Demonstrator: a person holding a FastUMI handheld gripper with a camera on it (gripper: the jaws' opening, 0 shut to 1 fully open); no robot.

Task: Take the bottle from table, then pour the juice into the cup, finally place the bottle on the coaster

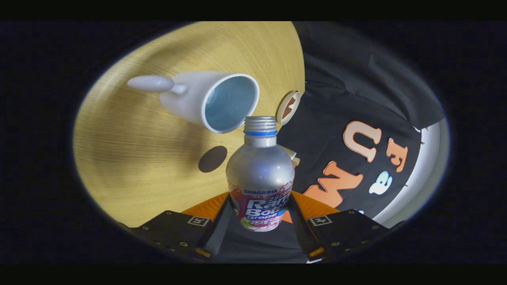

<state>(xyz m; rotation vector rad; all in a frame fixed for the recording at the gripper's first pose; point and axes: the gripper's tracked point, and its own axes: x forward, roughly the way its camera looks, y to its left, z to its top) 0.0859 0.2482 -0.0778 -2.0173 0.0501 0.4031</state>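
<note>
Between the jaws of the gripper [259, 221], an uncapped aluminium juice bottle [260, 174] is clamped at its labelled lower body, its mouth tilted just beside the white cup [210, 101] rim; smooth, thin-walled metal, probably slippery and dentable.

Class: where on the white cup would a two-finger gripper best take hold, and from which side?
Grip the cup by its knobbed handle, approaching from that side: it juts clear of the wall, away from the bottle held in the gripper.
</note>
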